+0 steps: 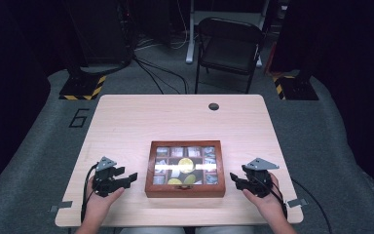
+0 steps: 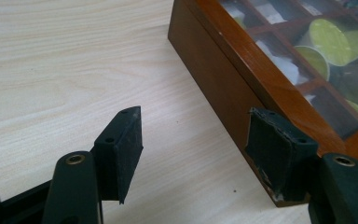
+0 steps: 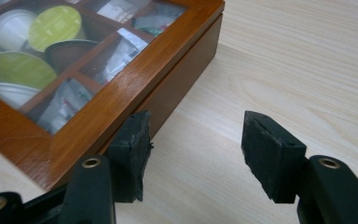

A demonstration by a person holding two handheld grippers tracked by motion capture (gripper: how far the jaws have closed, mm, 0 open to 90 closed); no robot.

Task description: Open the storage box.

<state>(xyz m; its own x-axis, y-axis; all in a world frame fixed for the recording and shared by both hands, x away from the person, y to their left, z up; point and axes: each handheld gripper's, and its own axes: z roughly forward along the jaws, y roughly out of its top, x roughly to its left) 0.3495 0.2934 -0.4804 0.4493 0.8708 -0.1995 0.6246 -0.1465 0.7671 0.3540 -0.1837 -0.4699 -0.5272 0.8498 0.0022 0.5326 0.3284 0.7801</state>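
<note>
Flanking a glass-lidded wooden box: two black claws, spread.

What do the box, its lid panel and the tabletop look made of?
Box: reddish-brown wood, glossy varnish, judging by grain and sheen. Lid panel: clear glass or plastic, since the contents show through with glare. Tabletop: pale wood-grain surface, matte, possibly laminate.

Box contents blurred by lid glare; box cut off at edges in both claw views.
</note>
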